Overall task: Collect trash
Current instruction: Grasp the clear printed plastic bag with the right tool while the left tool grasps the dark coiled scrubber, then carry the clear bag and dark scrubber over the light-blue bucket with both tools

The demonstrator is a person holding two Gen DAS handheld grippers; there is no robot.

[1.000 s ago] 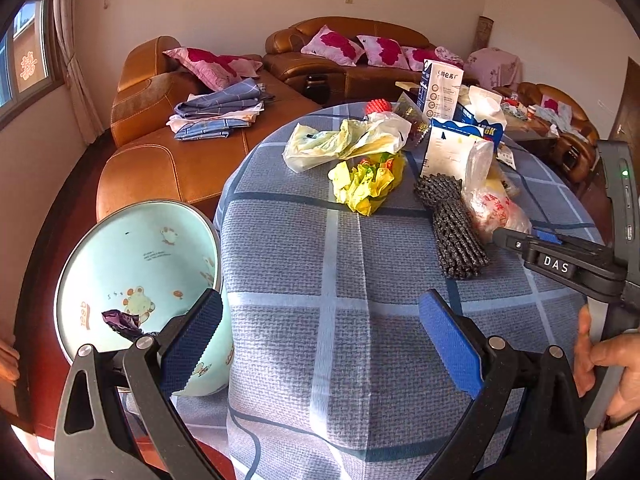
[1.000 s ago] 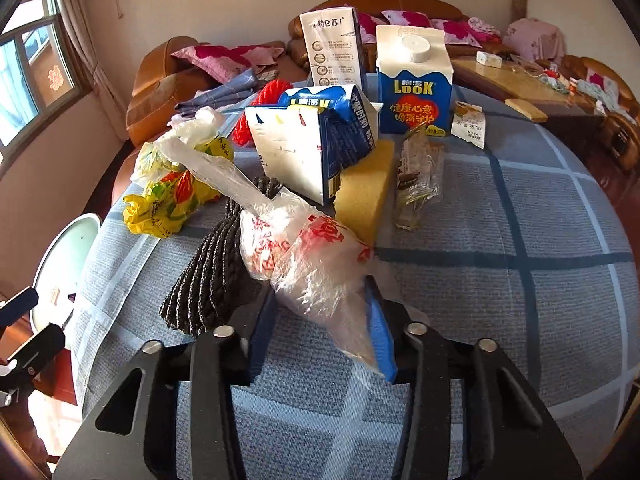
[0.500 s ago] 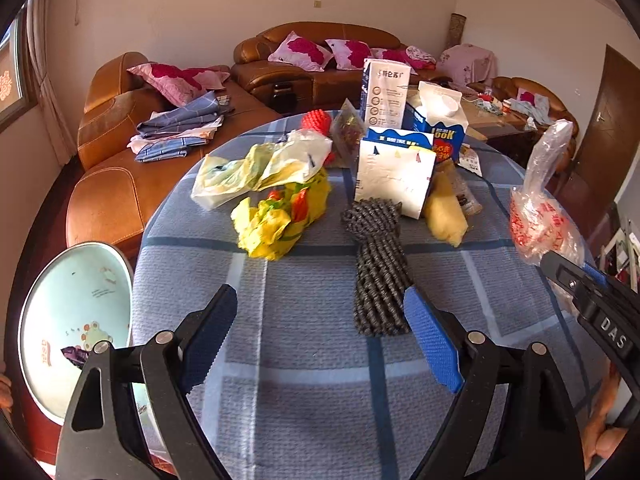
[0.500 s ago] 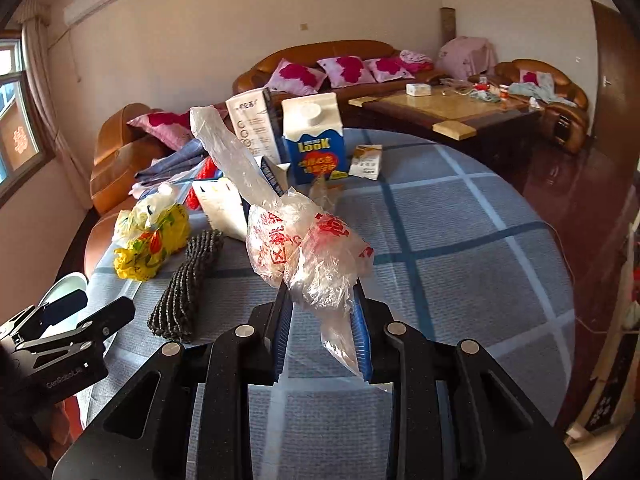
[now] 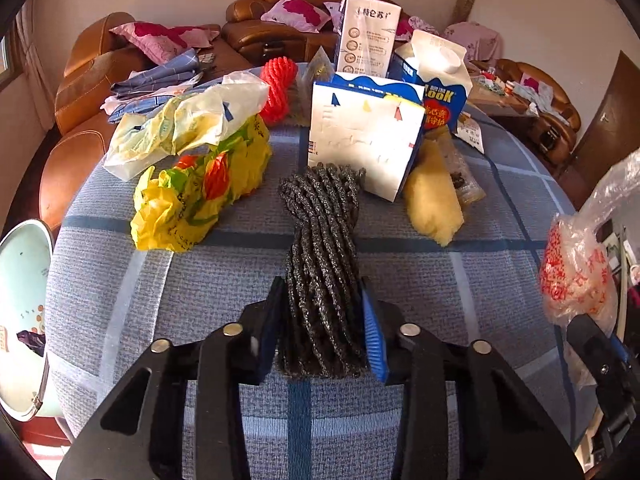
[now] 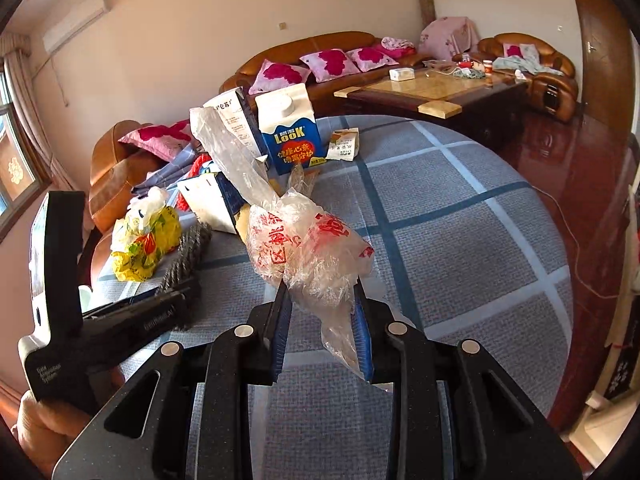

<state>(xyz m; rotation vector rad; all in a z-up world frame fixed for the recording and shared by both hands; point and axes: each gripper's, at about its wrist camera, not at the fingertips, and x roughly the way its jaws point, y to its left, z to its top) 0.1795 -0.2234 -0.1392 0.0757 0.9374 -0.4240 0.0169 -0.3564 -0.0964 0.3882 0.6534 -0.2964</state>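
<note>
Looking across a round tabletop [image 5: 120, 288] covered in a blue-grey checked cloth, I see most of the trash still lying on it. Off its left edge stands a pale green round bin [image 5: 20, 300] with one dark scrap inside, so I judge the collecting has barely begun.

At the far side of the tabletop stand a blue and white milk carton [image 6: 290, 132] and a tall white printed carton [image 5: 366, 36], with a flattened white and blue box [image 5: 364, 136] leaning in front of them. To the left sit a crumpled yellow plastic bag [image 5: 196, 196] and a pale translucent bag [image 5: 180, 124], a red foam net [image 5: 276, 88] behind them. A yellow sponge-like lump [image 5: 432, 196] lies right of the box.

My right gripper [image 6: 322, 316] has its fingers clenched on a clear plastic bag with red print [image 6: 308, 248], held up off the cloth and not yet binned.

My left gripper [image 5: 324, 328] is closing its fingers on the near end of a dark grey twisted mesh bundle [image 5: 320, 240], which lies on the cloth at the tabletop's middle; the blue pads already touch its sides.

Two pieces are in hand; the rest remain.
</note>
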